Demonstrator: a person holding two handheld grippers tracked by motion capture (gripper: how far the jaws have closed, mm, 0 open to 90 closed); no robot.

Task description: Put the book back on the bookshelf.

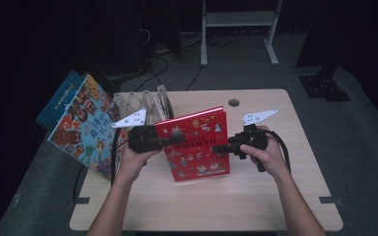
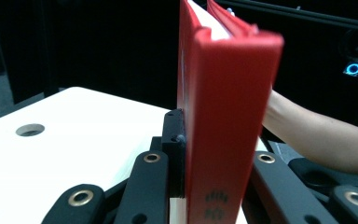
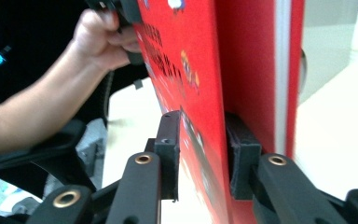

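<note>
Red book [image 1: 197, 145] stands on pale wooden table [image 1: 256, 196], dark room.

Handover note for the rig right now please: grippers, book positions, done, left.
Left gripper: shut on the red book at its spine edge.
Right gripper: jaws straddle the book's other edge, a gap shows at one pad; treat as open.
Red book stands upright mid-table.
Wooden rack behind; two picture books lean at its left.
Done: book lifted upright. Left: probably racking it.
</note>
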